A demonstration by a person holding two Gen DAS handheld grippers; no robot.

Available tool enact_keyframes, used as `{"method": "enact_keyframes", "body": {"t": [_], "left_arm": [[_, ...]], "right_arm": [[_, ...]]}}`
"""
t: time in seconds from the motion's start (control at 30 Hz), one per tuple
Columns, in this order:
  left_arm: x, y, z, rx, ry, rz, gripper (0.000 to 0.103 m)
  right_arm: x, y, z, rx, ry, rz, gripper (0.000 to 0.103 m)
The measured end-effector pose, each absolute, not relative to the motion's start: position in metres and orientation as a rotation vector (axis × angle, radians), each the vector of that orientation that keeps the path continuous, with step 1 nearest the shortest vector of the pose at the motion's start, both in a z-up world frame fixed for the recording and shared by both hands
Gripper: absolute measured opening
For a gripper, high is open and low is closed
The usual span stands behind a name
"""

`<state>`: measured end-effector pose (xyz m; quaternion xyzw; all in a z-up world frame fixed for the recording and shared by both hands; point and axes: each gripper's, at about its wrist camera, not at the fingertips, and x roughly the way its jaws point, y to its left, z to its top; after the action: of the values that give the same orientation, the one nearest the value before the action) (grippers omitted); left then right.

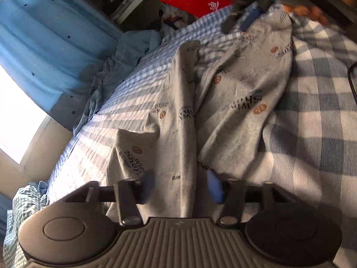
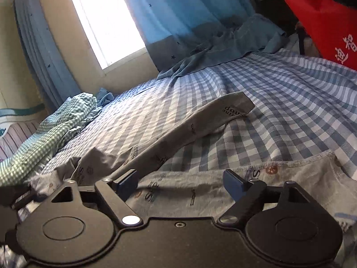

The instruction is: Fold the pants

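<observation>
So the grey printed cotton pants [image 1: 223, 102] lie spread on the blue-and-white checked bed sheet [image 1: 316, 116], both legs fanned apart, nothing folded yet as far as I can judge.

Nearest in the left wrist view, the left gripper [image 1: 181, 188] has its blue pads apart with a strip of pant leg lying between them. The pads don't look pressed on the cloth, so I'd call it not clamped yet. Same story in the right wrist view: the right gripper [image 2: 183, 183] stands wide over the stitched edge of the pants, fabric under it, no pinch.

For this step I'd get both grips on matching edges before lifting. Bite only the top layer plus its hem, not the sheet underneath, or the whole bed comes along. Then carry one leg over the other so the seams line up.

Beyond the pants, a crumpled blue cloth [image 2: 234, 44] sits at the sheet's far edge, with the blue star-print curtain [image 2: 178, 11] behind it, so keep the sweep short of those.
</observation>
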<state>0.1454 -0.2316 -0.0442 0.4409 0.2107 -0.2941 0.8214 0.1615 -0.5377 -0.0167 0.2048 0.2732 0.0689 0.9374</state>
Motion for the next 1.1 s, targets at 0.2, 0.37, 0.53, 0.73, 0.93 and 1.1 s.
{"method": "enact_keyframes", "body": {"t": [0.2, 0.37, 0.53, 0.73, 0.93, 1.1], "left_arm": [[0.154, -0.222, -0.040, 0.877, 0.509, -0.637, 0.008], [0.164, -0.212, -0.025, 0.741, 0.543, -0.644, 0.005], [0.172, -0.203, -0.012, 0.635, 0.563, -0.617, 0.002], [0.179, -0.192, 0.010, 0.566, 0.524, -0.600, 0.001], [0.168, -0.182, 0.035, 0.510, 0.469, -0.664, 0.001], [0.143, -0.186, 0.022, 0.576, 0.471, -0.752, 0.001]], "right_arm": [[0.247, -0.571, -0.028, 0.616, 0.632, 0.054, 0.056], [0.284, -0.587, -0.049, 0.806, 0.675, 0.003, 0.042], [0.296, -0.602, -0.065, 0.953, 0.629, -0.111, 0.012], [0.287, -0.618, -0.037, 0.917, 0.513, -0.136, 0.000], [0.221, -0.630, 0.056, 0.718, 0.401, -0.036, 0.000], [0.138, -0.637, 0.060, 0.628, 0.436, -0.074, 0.000]]}}
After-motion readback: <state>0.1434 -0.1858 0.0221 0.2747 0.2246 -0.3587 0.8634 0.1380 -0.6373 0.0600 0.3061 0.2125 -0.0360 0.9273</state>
